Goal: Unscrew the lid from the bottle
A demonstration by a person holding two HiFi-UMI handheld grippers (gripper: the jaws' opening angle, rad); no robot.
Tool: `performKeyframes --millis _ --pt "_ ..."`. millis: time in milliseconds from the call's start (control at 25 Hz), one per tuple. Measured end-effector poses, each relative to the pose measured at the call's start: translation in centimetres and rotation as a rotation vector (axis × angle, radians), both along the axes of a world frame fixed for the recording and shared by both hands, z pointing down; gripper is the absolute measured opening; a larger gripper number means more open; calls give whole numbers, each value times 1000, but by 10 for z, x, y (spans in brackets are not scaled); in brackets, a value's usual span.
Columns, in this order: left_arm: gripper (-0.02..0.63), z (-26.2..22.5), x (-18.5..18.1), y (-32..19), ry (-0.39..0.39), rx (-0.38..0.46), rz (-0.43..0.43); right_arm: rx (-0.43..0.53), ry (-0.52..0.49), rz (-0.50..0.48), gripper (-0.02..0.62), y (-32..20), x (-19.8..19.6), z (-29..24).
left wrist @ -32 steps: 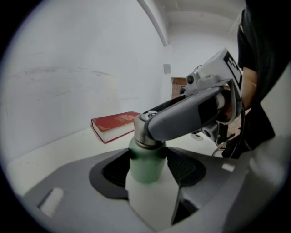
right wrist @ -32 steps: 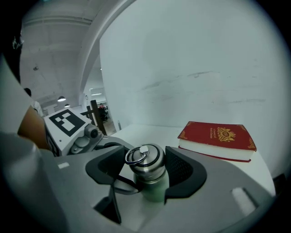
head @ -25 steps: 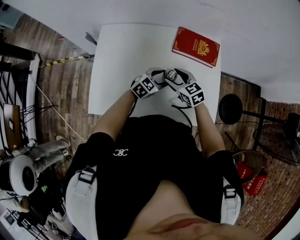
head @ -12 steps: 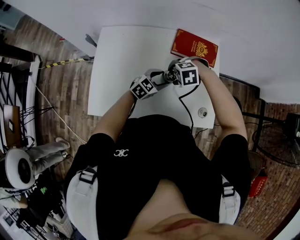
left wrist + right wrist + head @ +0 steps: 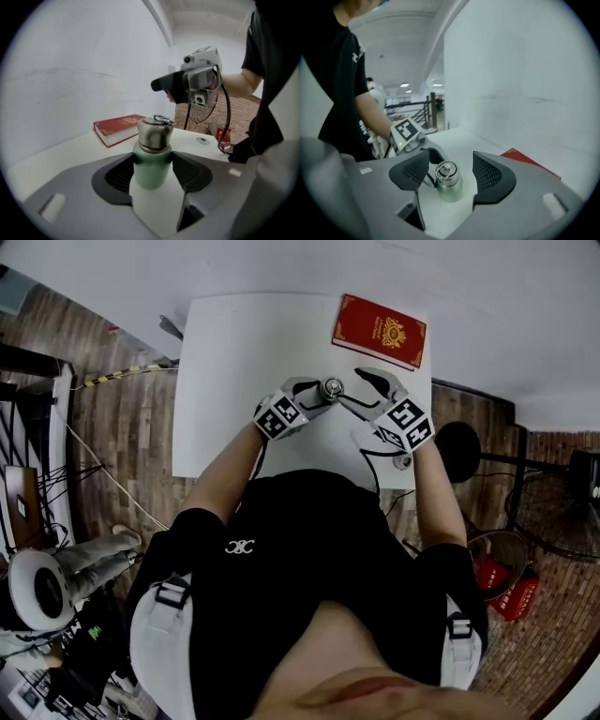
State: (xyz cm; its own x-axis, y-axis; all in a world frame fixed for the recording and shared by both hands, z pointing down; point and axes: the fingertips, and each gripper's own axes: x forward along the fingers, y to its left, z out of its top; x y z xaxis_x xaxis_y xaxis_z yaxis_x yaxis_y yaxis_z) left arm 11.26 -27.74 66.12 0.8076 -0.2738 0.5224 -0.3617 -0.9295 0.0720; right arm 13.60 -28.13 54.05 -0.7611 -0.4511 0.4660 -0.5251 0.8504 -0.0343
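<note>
Right now the left gripper (image 5: 152,165) is clamping the bottle (image 5: 151,172) by its pale green body, squeezing it from both sides just under the steel lid (image 5: 154,132). The bottle is standing upright over the middle of the white table (image 5: 234,352), its long axis pointing straight up, with the lid on and a small ring lying on top. The right gripper (image 5: 360,391) is hanging just beside it on the person's right, jaws spread wide and gripping nothing. From that gripper's own view the lid is sitting ahead and a little below, in line with the gap, with clear space on either side. So the right hand is the one facing the lid, and I'd judge it is needing to come forward and down along that line before closing. The bottle's base is hiding behind the left jaws, so I cannot tell whether it is resting on the table. A red book (image 5: 379,331) is lying well behind, and a round thing (image 5: 403,462), too small to name, is sitting by the near edge.
</note>
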Motion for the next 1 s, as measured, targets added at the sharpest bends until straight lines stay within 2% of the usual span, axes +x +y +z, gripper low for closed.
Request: performKeyframes --millis 120,240,320,440,600,800,880,1000 --pt "310 -1 0 -1 1 -1 0 -37 -186 268 268 1 10 4" --pt "310 -1 0 -1 1 -3 1 -67 -232 446 268 4 9 25" --pt "310 -2 -1 0 -1 0 1 -86 -235 512 269 5 5 36" --pt "310 -3 0 1 -3 2 2 -87 -213 538 268 6 -8 46" --pt "310 -2 0 1 -6 2 0 -33 -137 570 268 -3 -14 55" --pt "310 -2 -2 1 -8 3 1 -14 -46 551 268 -11 -23 67" --pt "310 -2 -3 1 -8 3 1 7 -8 514 249 -11 -22 67" --pt "310 -2 -4 2 -8 3 1 34 24 382 247 -8 -25 63"
